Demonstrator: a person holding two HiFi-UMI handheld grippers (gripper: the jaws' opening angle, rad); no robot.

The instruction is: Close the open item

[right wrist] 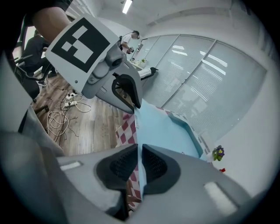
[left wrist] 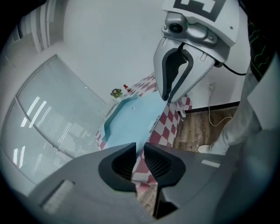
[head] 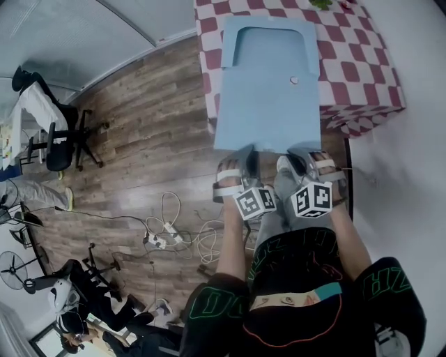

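Light blue flat case (head: 268,90), open, flap extended past checkered table (head: 362,70) edge

At the top edge of the head view the bench (head: 362,63) runs out of frame; the green thing (head: 320,4) there is cut off and too small to tell; the blue folder (head: 268,104) hides the bench beneath it; the figure (head: 97,293) at lower left is dark and unclear.

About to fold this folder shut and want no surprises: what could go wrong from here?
1. The left claw is closing with only the edge of the blue folder between its pads, so it may slip free.
2. The right claw is closing on the thin sheet; uneven lifting could crease it.
3. The checkered tablecloth hangs just beneath, so a claw might snag it.
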